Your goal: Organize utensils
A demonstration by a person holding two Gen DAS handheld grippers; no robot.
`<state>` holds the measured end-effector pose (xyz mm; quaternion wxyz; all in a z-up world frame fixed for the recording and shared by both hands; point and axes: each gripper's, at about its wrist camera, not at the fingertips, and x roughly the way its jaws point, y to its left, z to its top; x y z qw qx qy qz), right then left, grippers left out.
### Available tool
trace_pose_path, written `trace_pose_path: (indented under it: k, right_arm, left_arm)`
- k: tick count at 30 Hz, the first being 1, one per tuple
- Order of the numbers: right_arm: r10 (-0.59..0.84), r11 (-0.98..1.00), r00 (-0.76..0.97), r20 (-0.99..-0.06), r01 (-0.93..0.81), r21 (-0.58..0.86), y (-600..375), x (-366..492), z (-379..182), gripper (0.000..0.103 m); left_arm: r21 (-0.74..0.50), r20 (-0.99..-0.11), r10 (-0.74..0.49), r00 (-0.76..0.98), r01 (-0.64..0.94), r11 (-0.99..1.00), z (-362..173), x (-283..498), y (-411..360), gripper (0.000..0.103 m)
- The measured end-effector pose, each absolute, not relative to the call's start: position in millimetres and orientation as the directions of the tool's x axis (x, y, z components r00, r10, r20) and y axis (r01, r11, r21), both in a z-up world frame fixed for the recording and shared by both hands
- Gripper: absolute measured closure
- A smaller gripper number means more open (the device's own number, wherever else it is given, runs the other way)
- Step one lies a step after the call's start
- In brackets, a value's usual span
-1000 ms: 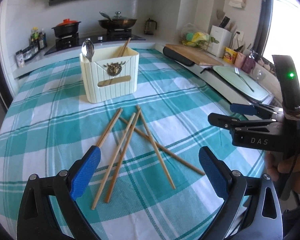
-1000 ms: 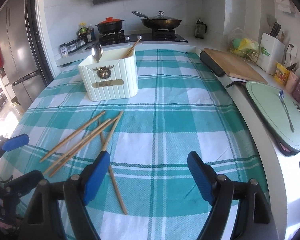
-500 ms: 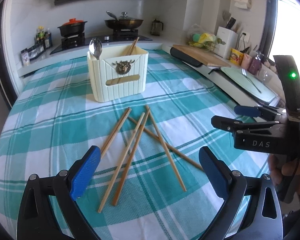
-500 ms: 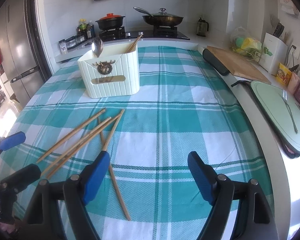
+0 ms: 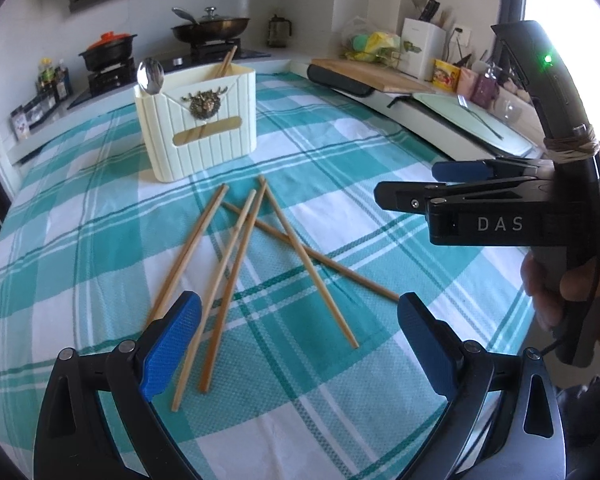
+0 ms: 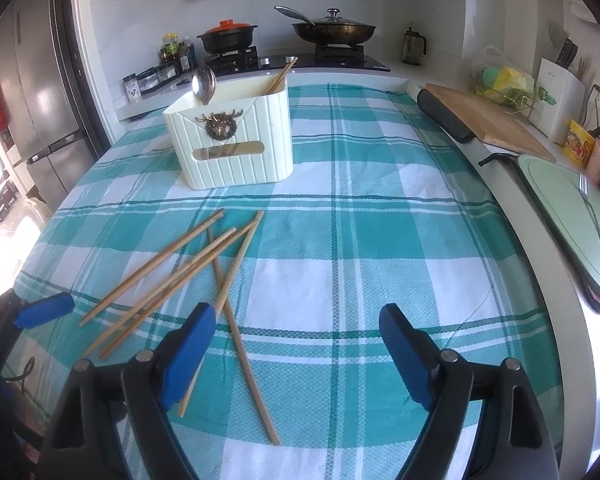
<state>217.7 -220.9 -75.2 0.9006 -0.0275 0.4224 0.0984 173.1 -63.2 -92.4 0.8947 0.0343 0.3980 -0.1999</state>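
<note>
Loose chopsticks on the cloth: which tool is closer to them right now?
Left. The left tool hovers open right over the chopsticks; the right tool, open too, sits off to their right side.

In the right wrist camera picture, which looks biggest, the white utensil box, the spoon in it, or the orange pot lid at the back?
1. white utensil box, clearly biggest.
2. orange pot lid.
3. spoon, only its top showing.
The lid and spoon look close in size, and the lid sits farther away, so their order is unsure.

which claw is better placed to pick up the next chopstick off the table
Left, probably. The left claw is open with the loose chopsticks lying between its fingers. The right claw, also open, is mostly over bare tablecloth, the chopsticks off by its left finger.
</note>
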Motion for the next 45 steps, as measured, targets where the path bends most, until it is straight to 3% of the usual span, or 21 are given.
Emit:
trace_pose_path:
  k: [9, 14, 21, 29, 40, 45]
  right_arm:
    - [0.146, 0.983, 0.675, -0.723, -0.184, 0.027, -230, 204, -65, 0.017]
    - [0.131, 0.980, 0.651, -0.748, -0.199, -0.002, -237, 195, -78, 0.017]
    - [0.146, 0.970, 0.638, -0.756, -0.242, -0.017, -237, 187, -87, 0.017]
    - [0.162, 0.973, 0.637, -0.754, -0.232, 0.014, -244, 188, -92, 0.017]
    - [0.199, 0.971, 0.643, -0.739, -0.233, 0.059, -241, 197, -79, 0.017]
    - [0.219, 0.970, 0.619, -0.754, -0.224, 0.097, -242, 192, -87, 0.017]
  left_arm:
    - [-0.098, -0.703, -0.291, 0.649, 0.317, 0.943, -86, 162, -37, 0.001]
    - [-0.129, -0.703, -0.294, 0.648, 0.290, 0.948, -87, 160, -23, 0.001]
    - [-0.089, -0.730, -0.186, 0.658, 0.178, 0.980, -91, 175, 14, 0.001]
    - [-0.244, -0.751, -0.204, 0.628, 0.024, 0.970, -95, 190, 63, 0.001]
    - [-0.131, -0.765, -0.150, 0.626, 0.077, 0.988, -90, 219, 77, 0.001]
    - [-0.134, -0.795, -0.187, 0.577, 0.132, 0.982, -100, 262, 82, 0.001]
